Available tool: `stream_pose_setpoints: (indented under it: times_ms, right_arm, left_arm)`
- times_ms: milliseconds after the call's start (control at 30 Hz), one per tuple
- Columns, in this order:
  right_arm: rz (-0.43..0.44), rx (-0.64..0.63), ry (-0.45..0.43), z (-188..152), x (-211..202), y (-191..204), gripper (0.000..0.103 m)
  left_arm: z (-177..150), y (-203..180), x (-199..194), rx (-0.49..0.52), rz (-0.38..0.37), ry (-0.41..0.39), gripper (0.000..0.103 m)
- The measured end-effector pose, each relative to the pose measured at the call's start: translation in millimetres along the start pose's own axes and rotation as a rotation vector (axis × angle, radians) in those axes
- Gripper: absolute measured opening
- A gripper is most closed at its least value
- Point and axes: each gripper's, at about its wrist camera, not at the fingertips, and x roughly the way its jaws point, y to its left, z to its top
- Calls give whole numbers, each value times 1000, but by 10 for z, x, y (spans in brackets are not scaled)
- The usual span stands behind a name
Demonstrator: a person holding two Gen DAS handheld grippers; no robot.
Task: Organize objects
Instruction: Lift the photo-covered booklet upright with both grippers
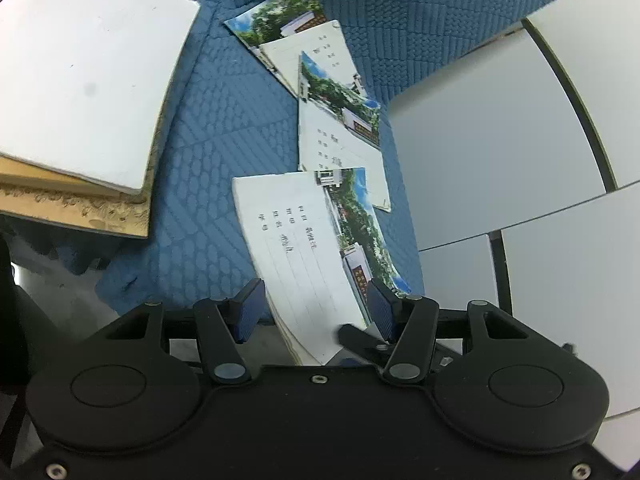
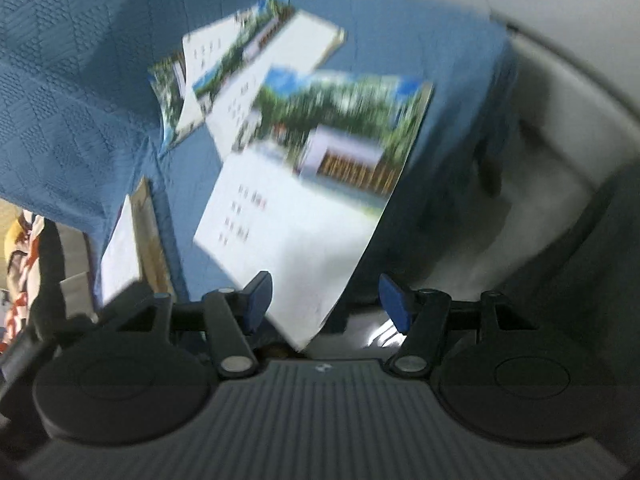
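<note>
You are in the middle of gathering the scattered notebooks on the blue quilted cloth [image 1: 208, 168], and by the look of it no pick is under way. Your left gripper [image 1: 316, 312] stands released: its blue pads are apart with the near end of the nearest notebook [image 1: 304, 248] lying between them, and neither pad presses on the cover. That notebook sits at the near edge of the cloth, its photo strip running along the cloth's right edge, its corner hanging over the edge toward you.

Your right gripper [image 2: 326, 300] is also released, the pads well apart, and the same nearest notebook [image 2: 304, 216] reaches in between them without either pad closing on it.

My judgement: the next move is to choose one hand for this notebook, bring the pads onto its overhanging near end, and close firmly before lifting, since a thin soft cover will sag or slip from a light pinch. Then carry it toward the stack of books [image 1: 80, 80] at the cloth's left edge, or onto the other notebooks [image 1: 340, 136], which overlap in a loose line toward the far edge.

The left view is sharp and shows the white tabletop [image 1: 500, 140] beyond the cloth's right edge, and the top of the stack. The right view is blurred, shows that stack only edge-on [image 2: 124, 248], and catches a patterned orange and white object [image 2: 20, 264] at the far left that I cannot identify
</note>
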Motion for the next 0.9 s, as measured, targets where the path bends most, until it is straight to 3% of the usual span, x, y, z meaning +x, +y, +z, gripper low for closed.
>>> stream_pose_setpoints:
  times_ms: [267,433,467,533,633,900]
  right_arm:
    - [77,213,23,-145,407,-70,62]
    - [138,306,30,-188,487,-182,39]
    - [141,309,27,-196,478,-182,35]
    - [157,305,25,-191,433,-181,13]
    - [147,273,21,-160,316,-132,7]
    - [144,151,-17,-66,-91,-88,6]
  left_arm:
    - [5,170,-16,-83,-26,-3,55]
    - [24,227,11,-112,-38,-2,59]
    - [26,239,21,-120,-38,0,59]
    - [28,270,32,-134,-45,4,60]
    - [28,303,48,-143,-46,10,60]
    - [-82,336,132,-141,-72,47,65]
